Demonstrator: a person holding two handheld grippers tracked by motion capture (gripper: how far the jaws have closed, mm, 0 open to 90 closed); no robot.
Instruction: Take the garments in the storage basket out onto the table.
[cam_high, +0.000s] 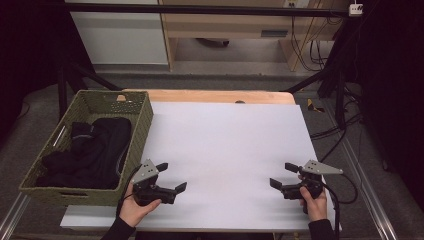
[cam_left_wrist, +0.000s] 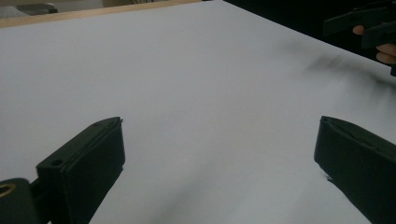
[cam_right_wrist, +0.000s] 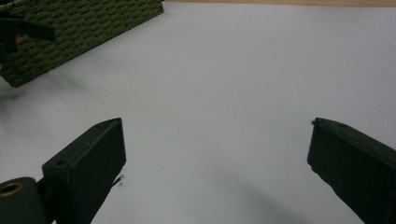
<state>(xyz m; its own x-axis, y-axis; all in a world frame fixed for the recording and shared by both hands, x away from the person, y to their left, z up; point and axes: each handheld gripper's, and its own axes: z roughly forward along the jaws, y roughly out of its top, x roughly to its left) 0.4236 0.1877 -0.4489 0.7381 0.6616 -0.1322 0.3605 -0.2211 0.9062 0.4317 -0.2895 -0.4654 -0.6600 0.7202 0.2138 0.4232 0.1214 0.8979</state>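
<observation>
High view shows the left gripper (cam_high: 170, 176) and the right gripper (cam_high: 284, 175) resting low over the near edge of the white sheet (cam_high: 225, 150), well apart from each other and both pointing inward toward the middle; each has its jaws spread wide with nothing between them. Left gripper view confirms this, its two black jaws standing far apart over bare white surface, with the right gripper (cam_left_wrist: 362, 28) visible farther off at the upper right. Right gripper view gives the same picture: jaws wide, only white sheet between them, and the green woven basket (cam_right_wrist: 84, 32) off at the upper left. That basket (cam_high: 135, 125) sits at the left edge of the table just beside the left gripper, and the black garment (cam_high: 95, 150) lies bundled inside it, apart from both grippers. Judging from how things lie, the work looks to be either at its very start or finished: the clothing is in the basket, the sheet carries nothing, and neither hand is engaged with anything
</observation>
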